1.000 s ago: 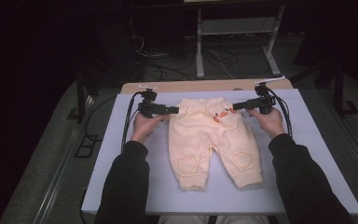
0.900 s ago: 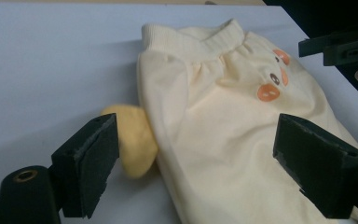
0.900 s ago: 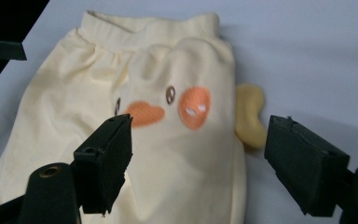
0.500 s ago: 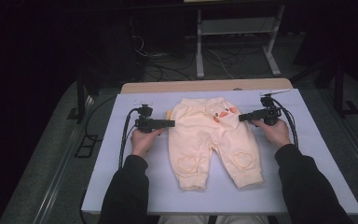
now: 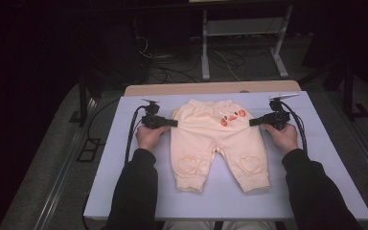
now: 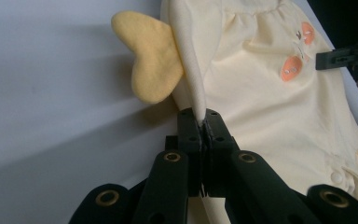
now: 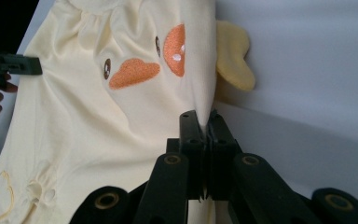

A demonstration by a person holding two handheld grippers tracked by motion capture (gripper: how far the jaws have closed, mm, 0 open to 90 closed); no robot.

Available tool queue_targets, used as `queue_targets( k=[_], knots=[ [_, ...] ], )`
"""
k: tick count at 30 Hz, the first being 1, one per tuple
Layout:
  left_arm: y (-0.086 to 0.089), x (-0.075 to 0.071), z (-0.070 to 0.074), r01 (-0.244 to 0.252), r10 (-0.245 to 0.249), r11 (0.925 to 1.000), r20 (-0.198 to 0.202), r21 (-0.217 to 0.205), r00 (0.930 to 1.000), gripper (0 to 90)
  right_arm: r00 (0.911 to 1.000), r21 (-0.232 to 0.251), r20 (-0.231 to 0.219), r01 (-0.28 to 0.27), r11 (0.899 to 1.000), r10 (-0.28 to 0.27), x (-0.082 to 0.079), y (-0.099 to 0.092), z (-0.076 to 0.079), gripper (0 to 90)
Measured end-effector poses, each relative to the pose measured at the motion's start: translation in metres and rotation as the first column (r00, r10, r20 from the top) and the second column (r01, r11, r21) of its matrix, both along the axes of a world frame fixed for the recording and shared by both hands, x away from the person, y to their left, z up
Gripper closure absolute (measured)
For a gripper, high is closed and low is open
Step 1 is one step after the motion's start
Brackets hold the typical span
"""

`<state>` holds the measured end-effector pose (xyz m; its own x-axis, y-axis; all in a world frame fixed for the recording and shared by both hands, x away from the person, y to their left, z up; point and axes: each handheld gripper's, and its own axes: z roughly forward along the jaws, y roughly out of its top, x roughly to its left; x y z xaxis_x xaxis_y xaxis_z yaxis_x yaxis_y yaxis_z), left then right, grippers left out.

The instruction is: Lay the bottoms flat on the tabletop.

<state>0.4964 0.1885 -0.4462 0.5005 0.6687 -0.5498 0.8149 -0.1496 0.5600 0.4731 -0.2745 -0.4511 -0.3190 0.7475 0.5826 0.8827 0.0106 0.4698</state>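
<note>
Left gripper (image 5: 172, 123) and right gripper (image 5: 254, 122) each clamped tight on baby pants (image 5: 215, 143) side edges, thin pinch could slip if pulled apart

Left gripper (image 5: 172, 123) clamped, right gripper (image 5: 253, 122) clamped, apparently level, forearms apart

Pale yellow baby trousers (image 5: 218, 143) are lying flat on my table (image 5: 316, 191), waist toward the far edge, legs pointing back at me and slightly splayed. Orange embroidered duck features (image 7: 135, 72) are sitting near the waist on my right side. A stitched heart outline (image 5: 187, 164) is marking each knee. A darker yellow wing-shaped flap (image 6: 151, 58) is sticking out at each hip. Side seams are being pinched up into ridges at both hips; fabric between is lying fairly smooth.
</note>
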Motion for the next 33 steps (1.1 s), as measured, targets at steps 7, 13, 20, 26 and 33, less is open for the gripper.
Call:
queue_targets(
  k=[7, 13, 20, 26, 33],
  knots=[
    [-0.007, 0.013, 0.002, 0.027, -0.026, 0.9993, -0.018, 0.025, 0.9995, 86.2, 0.9980, -0.006, 0.044, 0.047, 0.999, -0.047, -0.009, -0.003, -0.001, 86.2],
    [-0.006, 0.013, 0.004, -0.002, 0.002, 0.9998, 0.003, 0.021, 1.0000, 86.2, 0.9958, 0.004, 0.071, 0.058, 0.998, -0.058, -0.003, -0.001, -0.001, 86.0],
    [-0.008, 0.006, 0.007, -0.011, 0.010, 0.9998, 0.010, 0.019, 0.9999, 68.2, 0.9917, -0.039, 0.099, 0.087, 0.995, -0.083, -0.001, 0.000, 0.002, 67.3],
    [0.000, -0.015, 0.015, -0.045, 0.045, 0.9990, 0.076, -0.001, 0.9961, 32.6, 0.9896, -0.009, 0.136, 0.050, 0.999, -0.048, -0.013, -0.005, 0.012, 28.0],
    [-0.003, -0.043, 0.024, -0.028, 0.022, 0.9993, 0.201, 0.024, 0.9794, 2.6, 0.9796, -0.009, 0.201, -0.007, 1.000, 0.008, -0.033, -0.008, 0.030, 5.0]
  ],
)
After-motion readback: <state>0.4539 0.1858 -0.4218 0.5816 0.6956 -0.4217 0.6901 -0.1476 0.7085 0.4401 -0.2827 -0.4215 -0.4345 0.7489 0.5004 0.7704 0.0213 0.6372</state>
